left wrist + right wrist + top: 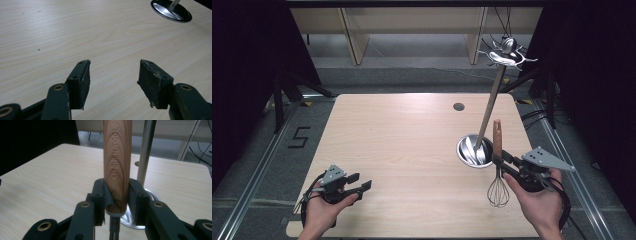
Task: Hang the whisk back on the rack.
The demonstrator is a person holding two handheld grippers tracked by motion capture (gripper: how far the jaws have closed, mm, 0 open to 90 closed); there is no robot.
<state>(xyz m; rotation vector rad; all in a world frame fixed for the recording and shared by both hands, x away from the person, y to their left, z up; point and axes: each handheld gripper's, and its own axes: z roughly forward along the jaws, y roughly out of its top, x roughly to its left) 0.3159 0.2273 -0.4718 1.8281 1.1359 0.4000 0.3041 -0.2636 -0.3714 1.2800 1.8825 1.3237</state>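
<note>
Light wood table (412, 150): right gripper (502, 161) pinches whisk (498, 165) by its wooden handle, wires down, just beside steel holder (474, 151), apparently not yet inserted; left gripper (362, 186) spread, empty, well apart.

Light wood desk (402, 150), rounded corners, pale grain running along its length. Small dark round hole (459, 106) near the far edge, right of centre. 1 steel bowl (472, 152) sits directly on the desk at the right side, towards the near half; a long metal-handled utensil (490, 102) stands in it, leaning up and away past the far edge. In the left gripper view the bowl's rim (172, 11) sits at top right on bare wood. Desk stands on grey floor (262, 150).
</note>
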